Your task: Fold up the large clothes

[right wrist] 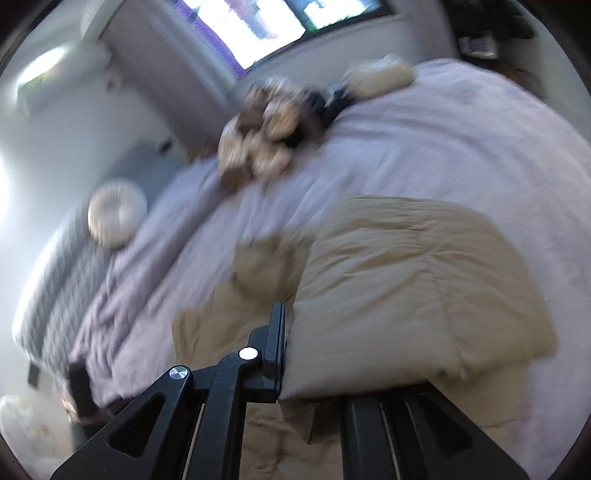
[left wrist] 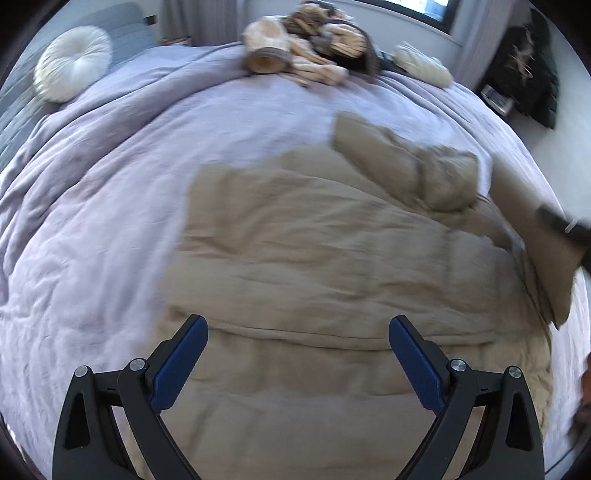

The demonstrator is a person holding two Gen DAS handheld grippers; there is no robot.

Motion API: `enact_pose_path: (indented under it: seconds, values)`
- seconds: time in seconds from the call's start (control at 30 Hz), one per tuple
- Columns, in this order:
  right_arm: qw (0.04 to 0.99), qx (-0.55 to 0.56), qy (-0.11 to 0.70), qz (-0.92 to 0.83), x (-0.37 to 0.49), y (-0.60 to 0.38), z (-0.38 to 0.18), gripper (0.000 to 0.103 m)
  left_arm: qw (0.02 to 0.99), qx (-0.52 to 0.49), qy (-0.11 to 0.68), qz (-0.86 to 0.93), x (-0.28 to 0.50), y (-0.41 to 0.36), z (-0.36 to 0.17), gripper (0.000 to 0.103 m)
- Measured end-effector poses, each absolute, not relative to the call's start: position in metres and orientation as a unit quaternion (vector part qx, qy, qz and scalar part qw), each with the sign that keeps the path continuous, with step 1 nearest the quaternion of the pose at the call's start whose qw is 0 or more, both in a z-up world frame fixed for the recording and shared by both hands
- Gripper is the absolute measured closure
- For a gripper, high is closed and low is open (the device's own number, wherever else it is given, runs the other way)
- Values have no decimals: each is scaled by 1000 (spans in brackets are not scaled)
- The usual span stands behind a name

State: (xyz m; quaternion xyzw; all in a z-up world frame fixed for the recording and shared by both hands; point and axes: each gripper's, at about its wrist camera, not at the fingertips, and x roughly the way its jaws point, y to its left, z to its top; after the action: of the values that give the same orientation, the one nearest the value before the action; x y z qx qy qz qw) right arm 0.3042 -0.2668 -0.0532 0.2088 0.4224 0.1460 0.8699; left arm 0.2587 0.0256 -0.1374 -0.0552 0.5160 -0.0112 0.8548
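A large tan garment point(left wrist: 332, 258) lies spread on a lavender bed cover point(left wrist: 110, 184), with a bunched sleeve point(left wrist: 406, 166) at its far right. My left gripper point(left wrist: 297, 328) hovers open over the garment's near part, its blue pads point(left wrist: 181, 362) wide apart and holding nothing. In the right wrist view my right gripper point(right wrist: 288, 332) is shut on an edge of the tan garment point(right wrist: 406, 277) and holds that flap lifted above the bed; the cloth hides its right finger. At the right edge of the left wrist view, a dark blur of the right gripper point(left wrist: 565, 225) lifts the cloth.
A heap of brown and cream clothes point(left wrist: 306, 48) lies at the far edge of the bed. A round white cushion point(left wrist: 74, 66) rests at the far left near a grey headboard. A cream fluffy item point(left wrist: 424, 64) lies far right. A window point(right wrist: 277, 22) is behind the bed.
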Motion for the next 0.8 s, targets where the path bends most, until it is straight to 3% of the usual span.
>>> enact_pose_path:
  seconds: [0.27,0.4,0.43,0.47,0.5,0.53,0.7,0.73,0.77,0.8]
  values:
    - [832,140,526,107,302,-182,-153,94,844,-71,531,10,246,74,-154,4]
    - [822,137,548,72,299,-185,-165,90,838,-86,539,5,243,78,-161,4]
    - [821,137,549,69,298,-185,-161,72,836,-87,542,2,243,77,-163,4]
    - [822,143,547,67,293,-190,-153,39,834,-88,545,-4,243,74,-164,4]
    - [824,152,541,68,287,-193,-146,27,833,-89,546,-10,243,69,-165,4]
    - [831,166,527,67,279,-201,-135,23,833,-89,546,-16,243,66,-166,4]
    - [833,238,499,15,258,-247,-121,23,832,-108,542,-46,249,54,-164,4]
    - [827,263,497,2,259,-259,-124,31,832,-114,541,-50,249,54,-163,4]
    - [822,284,494,-11,260,-269,-127,58,832,-118,540,-51,251,56,-162,4]
    - [814,309,491,-24,264,-280,-131,76,832,-121,539,-51,253,58,-161,4]
